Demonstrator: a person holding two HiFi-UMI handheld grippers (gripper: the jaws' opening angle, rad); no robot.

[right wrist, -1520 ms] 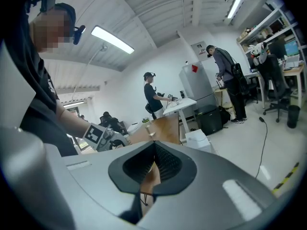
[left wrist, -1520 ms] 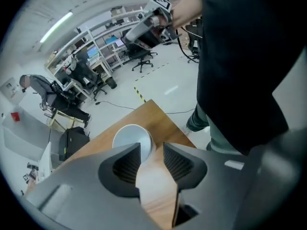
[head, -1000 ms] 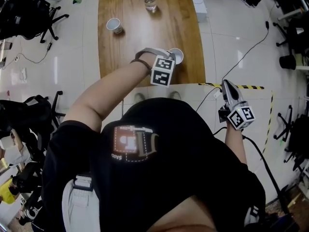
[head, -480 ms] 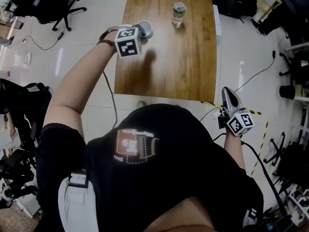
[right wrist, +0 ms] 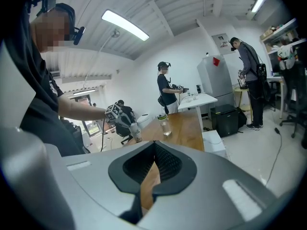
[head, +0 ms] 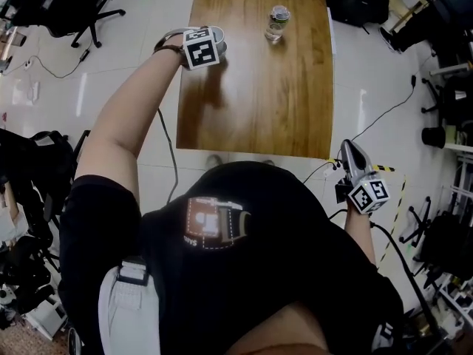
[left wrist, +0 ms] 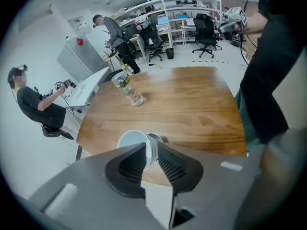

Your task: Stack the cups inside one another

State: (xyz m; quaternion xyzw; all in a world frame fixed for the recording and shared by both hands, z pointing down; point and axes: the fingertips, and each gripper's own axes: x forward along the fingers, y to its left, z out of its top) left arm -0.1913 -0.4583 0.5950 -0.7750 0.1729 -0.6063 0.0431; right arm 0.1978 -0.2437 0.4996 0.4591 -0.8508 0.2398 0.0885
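The left tool (left wrist: 151, 145), jaws just easing apart, pinches the rim of a white paper cup (left wrist: 129, 140) at the edge of the brown wooden counter (left wrist: 192, 104); the right tool (right wrist: 153, 145) hangs clenched, empty.

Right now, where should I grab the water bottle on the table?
Grip the water bottle round its straight middle. Come in level from the near edge of the table: the bottle stands upright, with bare wood on that side.
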